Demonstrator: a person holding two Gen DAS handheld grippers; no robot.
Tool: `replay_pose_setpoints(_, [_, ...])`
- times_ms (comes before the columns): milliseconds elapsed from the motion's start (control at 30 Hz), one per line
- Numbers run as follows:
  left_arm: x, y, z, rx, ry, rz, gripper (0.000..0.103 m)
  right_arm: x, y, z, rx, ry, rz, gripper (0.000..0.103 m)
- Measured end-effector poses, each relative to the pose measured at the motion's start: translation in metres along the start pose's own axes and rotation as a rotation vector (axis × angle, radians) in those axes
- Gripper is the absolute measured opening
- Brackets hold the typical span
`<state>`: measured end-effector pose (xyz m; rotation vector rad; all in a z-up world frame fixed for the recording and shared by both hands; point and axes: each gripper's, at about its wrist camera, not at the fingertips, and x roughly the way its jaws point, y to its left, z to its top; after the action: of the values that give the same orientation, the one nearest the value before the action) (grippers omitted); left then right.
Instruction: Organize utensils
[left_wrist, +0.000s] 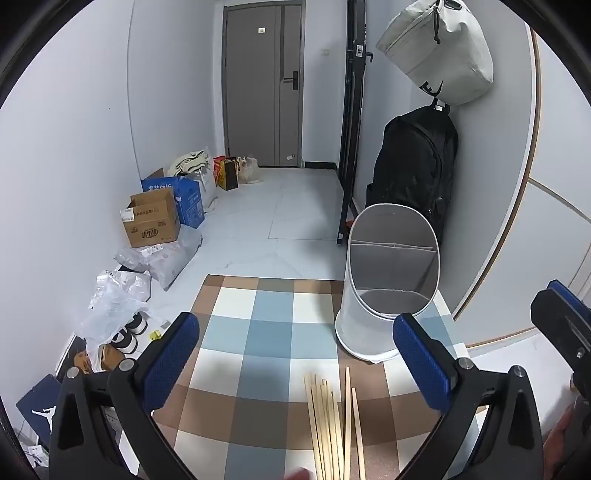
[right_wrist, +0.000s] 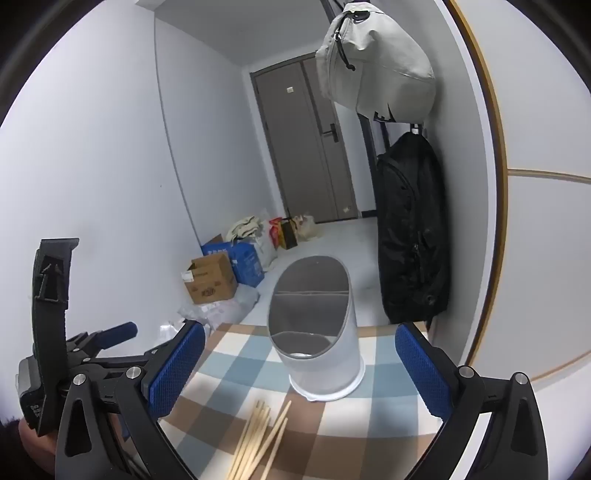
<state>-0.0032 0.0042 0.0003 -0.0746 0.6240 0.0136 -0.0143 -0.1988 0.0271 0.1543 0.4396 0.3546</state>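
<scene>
**Chopsticks loose on the cloth, holder waiting empty**

Chopsticks (left_wrist: 334, 424) lie in a loose bundle at the lower centre of the left wrist view, flat on the checked tablecloth (left_wrist: 258, 332), tips pointing up the frame toward the utensil holder (left_wrist: 388, 295). In the right wrist view the same sticks (right_wrist: 258, 439) fan out at the bottom centre, 1 or 2 crossing the rest, which suggests they were dropped rather than laid in order. None is in the holder yet as far as its open mouth shows, so the sorting looks barely begun.

The holder (right_wrist: 321, 354) stands upright on the cloth just beyond the sticks, near the wall at the right. Its rim is cut on a slant, low at the front and high at the back, with a divider inside; the low front edge faces both cameras, probably so that long pieces can be slid in from this side.

The left gripper (left_wrist: 295, 354) has its 2 blue pads spread wide and grips nothing; the bundle sits between and below them. The right gripper (right_wrist: 299, 363) is likewise spread wide and empty, framing the holder. Both hang above the cloth, apparently poised to come down on the sticks. Thin round sticks lying flat will likely roll or scatter under a careless pinch.
</scene>
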Motion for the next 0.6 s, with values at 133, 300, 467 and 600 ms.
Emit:
replay_pose_setpoints(133, [-0.003,0.005,0.005,0.015,0.006,-0.001,0.102,-0.001,-0.001,0.000,-0.001,-0.003,0.000,0.103])
replay_pose_setpoints(300, [0.006,-0.002,0.003,0.019,0.021,0.017,0.102,-0.001,0.000,0.000,-0.003,-0.006,0.001,0.103])
replay_pose_setpoints(467, [0.004,0.001,0.003,0.006,0.000,0.023,0.102,-0.002,-0.004,0.003,-0.003,-0.006,0.000,0.103])
replay_pose_setpoints(600, [0.006,0.003,0.000,-0.002,0.005,0.015,0.102,-0.003,0.000,0.004,0.000,-0.005,0.002,0.103])
